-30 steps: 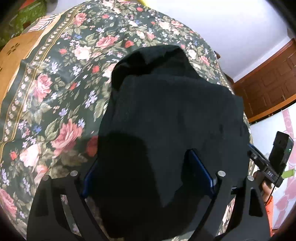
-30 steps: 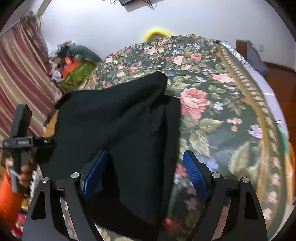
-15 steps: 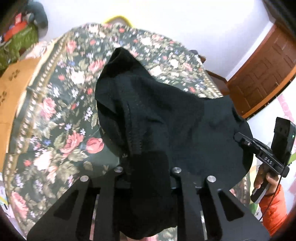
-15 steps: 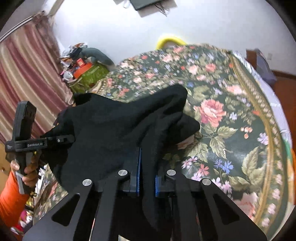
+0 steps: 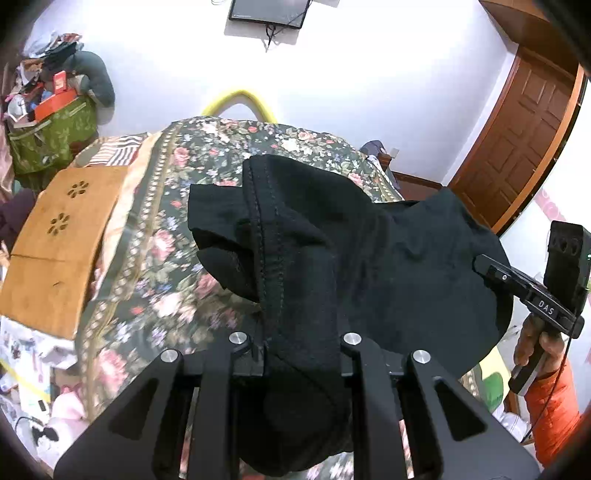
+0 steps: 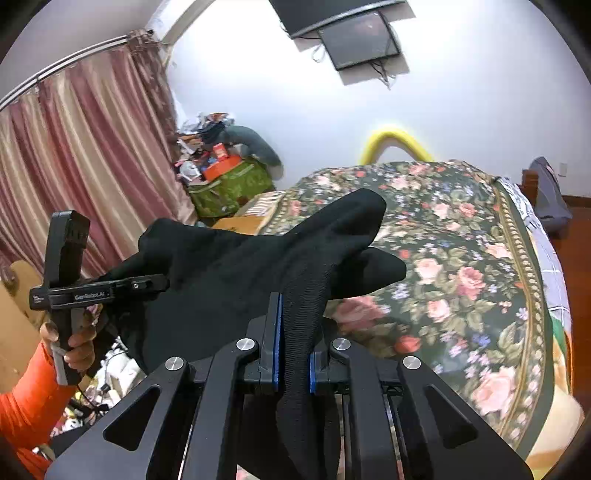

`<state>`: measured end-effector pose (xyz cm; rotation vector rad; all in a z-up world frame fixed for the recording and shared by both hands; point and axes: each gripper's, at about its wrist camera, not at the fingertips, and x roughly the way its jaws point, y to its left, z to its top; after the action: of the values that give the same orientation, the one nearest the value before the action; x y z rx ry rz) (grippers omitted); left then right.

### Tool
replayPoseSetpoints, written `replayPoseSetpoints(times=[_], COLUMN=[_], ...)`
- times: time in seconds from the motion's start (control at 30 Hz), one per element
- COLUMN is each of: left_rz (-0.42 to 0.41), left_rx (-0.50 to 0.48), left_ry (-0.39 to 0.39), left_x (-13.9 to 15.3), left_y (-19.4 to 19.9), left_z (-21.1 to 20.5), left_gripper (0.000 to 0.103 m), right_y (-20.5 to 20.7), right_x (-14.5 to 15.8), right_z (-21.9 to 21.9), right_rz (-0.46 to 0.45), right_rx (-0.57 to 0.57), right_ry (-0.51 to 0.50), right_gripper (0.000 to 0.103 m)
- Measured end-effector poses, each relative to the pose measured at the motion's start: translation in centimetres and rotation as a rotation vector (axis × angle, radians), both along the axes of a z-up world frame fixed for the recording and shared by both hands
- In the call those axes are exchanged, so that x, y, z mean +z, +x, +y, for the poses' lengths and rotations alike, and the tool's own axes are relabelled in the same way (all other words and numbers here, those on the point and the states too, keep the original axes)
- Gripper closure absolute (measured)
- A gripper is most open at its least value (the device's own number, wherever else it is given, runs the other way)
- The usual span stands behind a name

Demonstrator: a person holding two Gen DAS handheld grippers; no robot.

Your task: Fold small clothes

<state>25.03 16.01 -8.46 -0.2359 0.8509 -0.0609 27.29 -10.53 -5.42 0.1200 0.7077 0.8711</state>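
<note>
Above the flowered bedspread (image 5: 173, 236), a black garment (image 5: 369, 258) hangs stretched between the two grippers, clear of the bed.

At the far left of the left wrist view, a green bag (image 5: 51, 136) heaped with clutter stands against the white wall, and a tan wooden panel (image 5: 62, 240) with flower-shaped cut-outs lies along the bed's left edge. In the middle, the left gripper (image 5: 299, 354) has its jaws drawn together on a bunched, seamed edge of the garment, the cloth rising out from between them and falling over the frame below. A yellow curved bar (image 5: 240, 99) shows behind the head of the bed, and a dark screen (image 5: 269, 13) is mounted on the wall above. To the right, the cloth spreads out to the right gripper (image 5: 491, 267), whose closed tips bite the far edge; a hand (image 5: 535, 347) in an orange sleeve grasps its handle. A brown wooden door (image 5: 517, 144) stands behind.

In the right wrist view, striped curtains (image 6: 74, 155) fill the left, with the other hand (image 6: 74, 339) holding the left gripper's handle in front of them. At centre, the right gripper's blue pads (image 6: 276, 347) are clamped on a ribbed fold of the garment. The bedspread covers the right.
</note>
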Motion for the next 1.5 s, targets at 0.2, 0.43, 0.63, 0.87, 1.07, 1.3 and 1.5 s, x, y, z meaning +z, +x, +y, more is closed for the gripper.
replayPoseSetpoints(times=[0.2,0.43,0.63,0.87,1.07,1.3,1.5], left_rz=[0.066,0.222,0.209,0.165,0.112,0.194,0.246], left_rx=[0.007,0.003,0.071,0.174,0.084,-0.078,0.053], left_ry=[0.004,-0.035,0.082,0.225,0.177,0.153,0.142], left_x=[-3.1,-11.1,-12.1,-9.7,-7.5,-10.5,-13.1], left_y=[-3.1,-4.9,-6.9,-7.0,-5.6,-1.3,0.1], left_z=[1.7,2.6,3.7,5.9,3.5,-1.7,1.3], left_gripper=[0.086,0.083,0.054,0.052,0.052,0.052,0.052], right_y=[-2.8,-4.0,-4.3,-5.3,-4.8,-3.7,-0.8], right_x=[-2.7,-9.2,-9.4,-5.9,-5.7,-10.0,-11.7], right_z=[1.6,2.6,1.1,0.4,4.6,10.8,9.2], right_rz=[0.061,0.164,0.132,-0.015,-0.044,0.043,0.076], right_rx=[0.024,0.026,-0.013,-0.045,0.073,0.254,0.162], right_ry=[-0.012,-0.164,-0.203,-0.228,-0.235,-0.352,-0.387], right_gripper=[0.094,0.093,0.086,0.082,0.06,0.06,0.06])
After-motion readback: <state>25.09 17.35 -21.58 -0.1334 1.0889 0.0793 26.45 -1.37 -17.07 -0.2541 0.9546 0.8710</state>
